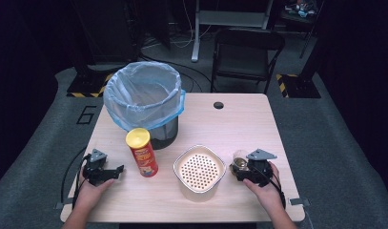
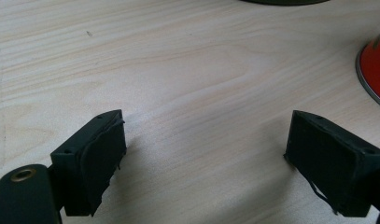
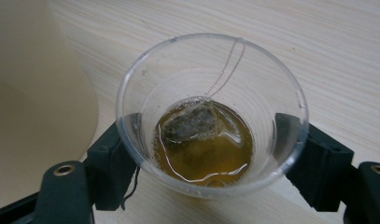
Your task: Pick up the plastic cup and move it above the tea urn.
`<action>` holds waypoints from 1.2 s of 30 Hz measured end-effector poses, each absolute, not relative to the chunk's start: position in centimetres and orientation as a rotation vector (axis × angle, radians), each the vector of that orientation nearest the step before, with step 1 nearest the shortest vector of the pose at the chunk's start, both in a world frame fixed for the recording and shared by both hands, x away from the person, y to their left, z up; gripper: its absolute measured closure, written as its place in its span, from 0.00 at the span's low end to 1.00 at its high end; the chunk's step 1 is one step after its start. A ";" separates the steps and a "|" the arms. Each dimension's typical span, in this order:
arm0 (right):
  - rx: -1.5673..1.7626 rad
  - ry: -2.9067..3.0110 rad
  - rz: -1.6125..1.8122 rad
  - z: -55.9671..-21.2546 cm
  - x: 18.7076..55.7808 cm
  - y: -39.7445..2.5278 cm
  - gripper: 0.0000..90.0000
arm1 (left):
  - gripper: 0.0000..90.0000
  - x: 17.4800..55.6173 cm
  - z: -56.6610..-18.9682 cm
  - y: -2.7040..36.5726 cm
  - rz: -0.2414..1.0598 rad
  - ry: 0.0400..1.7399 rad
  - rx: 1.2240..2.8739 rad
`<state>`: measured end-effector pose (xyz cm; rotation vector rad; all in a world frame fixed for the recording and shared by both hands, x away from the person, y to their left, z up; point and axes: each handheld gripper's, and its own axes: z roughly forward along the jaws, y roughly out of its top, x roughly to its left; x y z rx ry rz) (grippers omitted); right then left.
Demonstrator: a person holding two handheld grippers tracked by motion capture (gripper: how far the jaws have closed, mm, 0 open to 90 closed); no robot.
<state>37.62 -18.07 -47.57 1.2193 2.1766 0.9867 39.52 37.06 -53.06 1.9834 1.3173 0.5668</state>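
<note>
Right hand-held gripper (image 3: 201,154) clasps the cup (image 3: 211,112) (tea inside).

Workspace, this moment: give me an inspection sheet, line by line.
Surface: wooden table, dry where seen.
Job's things: clear cup with tea and a teabag; strainer bowl beside it.
Clutter: chip can upright; lined bin behind it.
Grippers: right tool shut on cup; left tool open on the table, holding nothing.
Cables: one trails from left tool.
Surroundings: folding chair, dark floor.
</note>
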 end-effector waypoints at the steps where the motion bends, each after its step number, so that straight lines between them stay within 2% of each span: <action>1: 1.232 2.166 0.998 -47.7 37.6 -17.8 0.25 | 0.13 39.5 -53.1 37.1 0.566 1.318 1.984; 6: 1.215 2.151 0.977 -48.1 37.8 -17.3 0.23 | 0.13 39.5 -53.1 37.1 0.566 1.317 1.984; 20: 1.229 2.135 1.064 -48.6 38.7 -17.7 0.31 | 0.13 39.5 -53.1 37.1 0.566 1.318 1.983; 36: 1.166 2.165 1.124 -48.8 39.4 -18.0 0.31 | 0.13 39.6 -53.1 37.1 0.572 1.313 1.982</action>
